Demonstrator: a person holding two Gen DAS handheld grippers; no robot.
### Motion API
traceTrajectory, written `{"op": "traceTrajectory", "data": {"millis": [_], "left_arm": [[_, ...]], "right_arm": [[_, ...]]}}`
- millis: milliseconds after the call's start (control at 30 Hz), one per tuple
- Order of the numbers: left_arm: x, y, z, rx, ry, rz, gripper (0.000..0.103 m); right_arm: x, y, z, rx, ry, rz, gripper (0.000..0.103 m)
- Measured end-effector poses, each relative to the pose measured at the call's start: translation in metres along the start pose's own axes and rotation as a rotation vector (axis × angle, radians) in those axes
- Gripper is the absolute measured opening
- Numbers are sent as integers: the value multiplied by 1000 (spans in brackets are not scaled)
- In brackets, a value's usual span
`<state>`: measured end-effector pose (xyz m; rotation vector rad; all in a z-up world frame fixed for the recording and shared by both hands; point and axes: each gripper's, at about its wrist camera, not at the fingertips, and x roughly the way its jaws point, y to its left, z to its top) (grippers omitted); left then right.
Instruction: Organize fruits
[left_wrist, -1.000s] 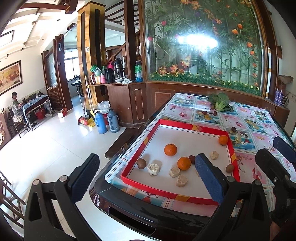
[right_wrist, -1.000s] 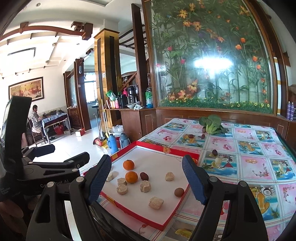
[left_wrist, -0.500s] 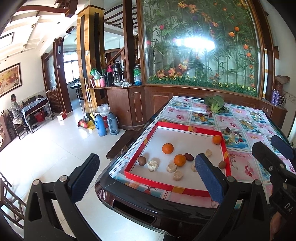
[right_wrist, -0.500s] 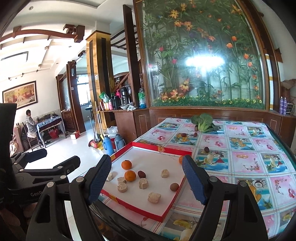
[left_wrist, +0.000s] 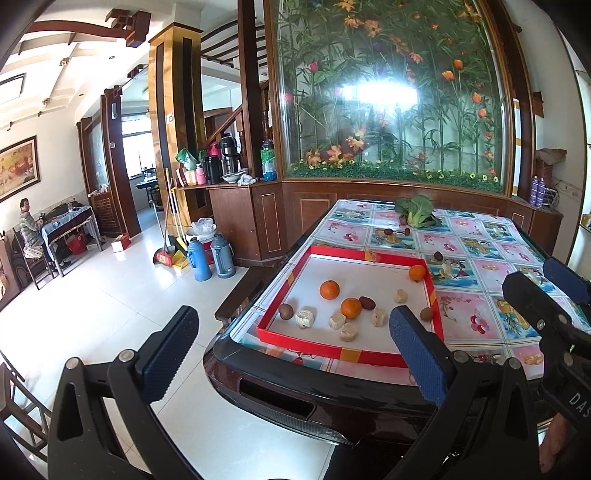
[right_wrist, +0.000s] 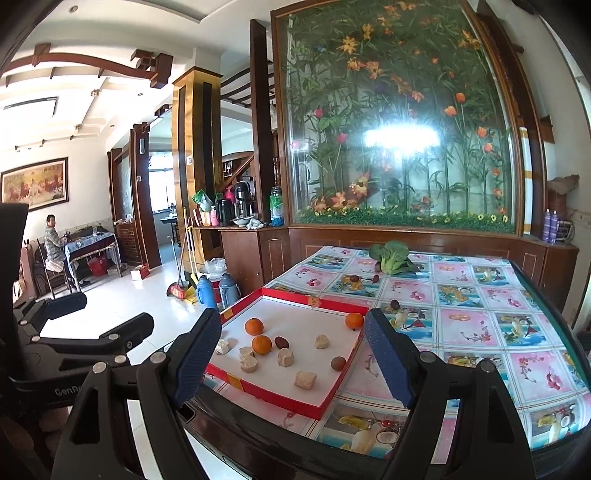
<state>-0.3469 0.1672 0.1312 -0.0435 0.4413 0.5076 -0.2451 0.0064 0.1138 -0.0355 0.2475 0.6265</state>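
A red-rimmed white tray (left_wrist: 321, 349) (right_wrist: 284, 400) lies at the near end of the table. It holds three oranges (left_wrist: 329, 289) (right_wrist: 261, 344), brown fruits (left_wrist: 286, 311) (right_wrist: 338, 363), a dark red fruit (left_wrist: 367, 302) and several pale lumps (left_wrist: 305, 318) (right_wrist: 305, 379). My left gripper (left_wrist: 291, 354) is open and empty, held off the table's near left corner. My right gripper (right_wrist: 291, 354) is open and empty, short of the tray. A few small dark fruits (left_wrist: 438, 256) (right_wrist: 395, 304) lie loose on the tablecloth beyond the tray.
A green leafy vegetable (left_wrist: 415, 211) (right_wrist: 391, 257) lies at the table's far end. The table (left_wrist: 476, 243) has a dark raised edge and a flowered cloth. Thermos flasks (left_wrist: 222, 256) and a broom stand on the floor to the left. A glass flower screen stands behind.
Both grippers have drawn back and up from the table, so the tray looks smaller and farther. Both stay open. Nothing on the tray has moved.
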Motion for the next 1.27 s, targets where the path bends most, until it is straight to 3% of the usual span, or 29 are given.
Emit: {"op": "traceTrajectory", "data": {"millis": [467, 867, 1267], "left_arm": [[9, 8, -9, 10, -11, -13, 103], [7, 46, -16, -33, -42, 7, 103], [9, 44, -16, -48, -32, -14, 103]], "right_arm": [[10, -1, 0, 49, 36, -33, 80], [13, 49, 8, -98, 20, -15, 81], [23, 24, 5, -7, 62, -10, 81]]}}
